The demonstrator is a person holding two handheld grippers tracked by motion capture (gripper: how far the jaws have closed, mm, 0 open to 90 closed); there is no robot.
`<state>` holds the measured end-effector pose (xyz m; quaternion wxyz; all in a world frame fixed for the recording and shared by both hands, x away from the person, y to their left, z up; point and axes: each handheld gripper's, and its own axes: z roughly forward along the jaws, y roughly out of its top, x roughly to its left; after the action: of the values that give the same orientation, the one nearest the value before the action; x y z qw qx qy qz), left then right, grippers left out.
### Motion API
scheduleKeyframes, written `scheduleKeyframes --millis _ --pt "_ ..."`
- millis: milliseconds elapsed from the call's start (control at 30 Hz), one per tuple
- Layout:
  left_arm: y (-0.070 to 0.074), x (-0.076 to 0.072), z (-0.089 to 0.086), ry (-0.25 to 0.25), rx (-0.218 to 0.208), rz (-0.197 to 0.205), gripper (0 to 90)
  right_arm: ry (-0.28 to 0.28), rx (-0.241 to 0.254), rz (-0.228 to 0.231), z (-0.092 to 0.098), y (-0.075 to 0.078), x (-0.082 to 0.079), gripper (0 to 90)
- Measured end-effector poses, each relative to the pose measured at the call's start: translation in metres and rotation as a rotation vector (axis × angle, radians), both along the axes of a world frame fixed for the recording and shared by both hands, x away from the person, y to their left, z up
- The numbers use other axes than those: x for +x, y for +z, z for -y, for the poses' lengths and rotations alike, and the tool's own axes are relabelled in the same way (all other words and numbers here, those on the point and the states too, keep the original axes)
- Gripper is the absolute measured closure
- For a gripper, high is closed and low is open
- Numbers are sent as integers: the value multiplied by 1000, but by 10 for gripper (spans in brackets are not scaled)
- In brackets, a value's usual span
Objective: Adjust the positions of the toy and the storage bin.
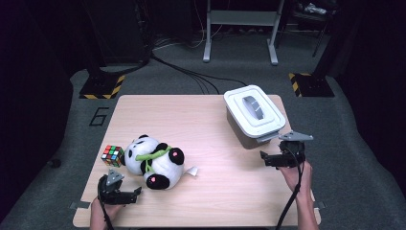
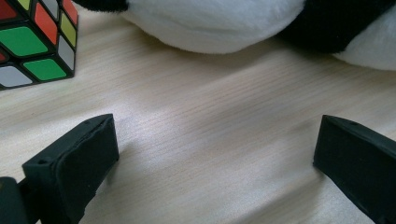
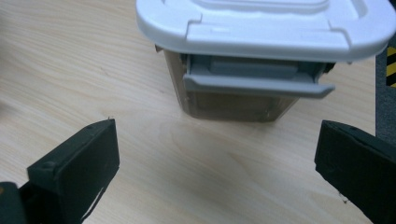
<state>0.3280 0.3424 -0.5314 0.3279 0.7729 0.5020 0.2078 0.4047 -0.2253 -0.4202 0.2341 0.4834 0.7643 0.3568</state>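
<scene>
Lying on its side at table's front-left: plush panda (image 1: 154,162), soft white-black fur, green scarf; glossy cube puzzle (image 1: 112,155) touching its left. Left gripper (image 1: 125,196) just in front, jaws wide, empty. Right gripper (image 1: 269,158) gaping, empty, near lidded plastic box (image 1: 253,115), grey latch (image 3: 258,81); pale woodgrain table (image 1: 210,143)

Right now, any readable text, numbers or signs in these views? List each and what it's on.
"6": dark figure marked on the grey floor, left of the table.
Panda plush's white tag: too small to read.
Storage box, puzzle cube: no lettering visible.
</scene>
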Motion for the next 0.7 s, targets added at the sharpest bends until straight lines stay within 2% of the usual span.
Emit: scheduleKeyframes --millis 433,700 --pt "-1 0 0 4 -2 9 0 13 -12 22 -8 21 29 0" --pt "-1 0 0 4 -2 9 0 9 0 2 -12 24 53 0"
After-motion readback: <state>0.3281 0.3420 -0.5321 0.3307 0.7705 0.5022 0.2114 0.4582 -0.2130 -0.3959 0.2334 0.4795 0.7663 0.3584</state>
